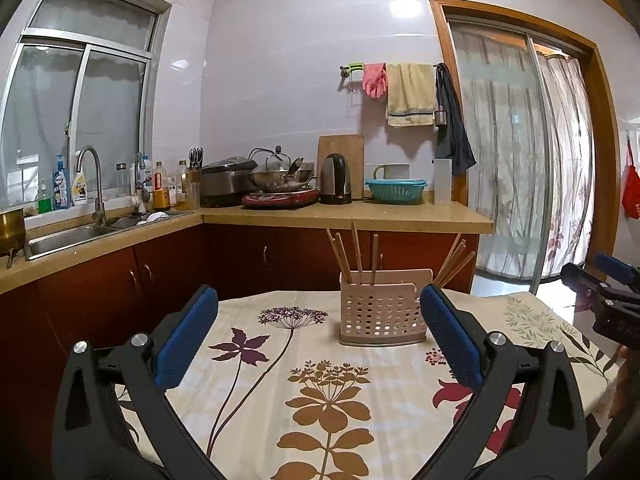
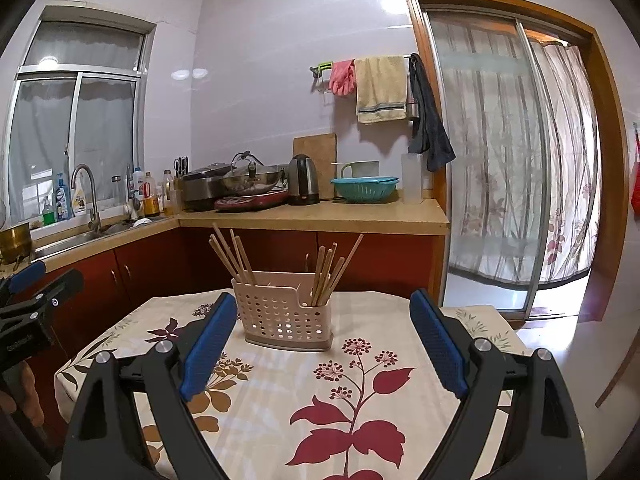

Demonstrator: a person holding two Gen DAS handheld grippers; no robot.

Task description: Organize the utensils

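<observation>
Left wrist view: the left gripper hovers with jaws apart and empty; the utensil holder stands on the bench, ahead and slightly right, chopsticks upright.

Right wrist view: the right gripper, jaws apart and empty, faces the holder just left of center; neither gripper looks clearly nearer.

No readable text. Raised lettering on the left hand-held gripper body in the right wrist view, too blurred to read. Partial characters on the right hand-held gripper body in the left wrist view, unreadable. Labels on bottles by the sink, too small to tell.
</observation>
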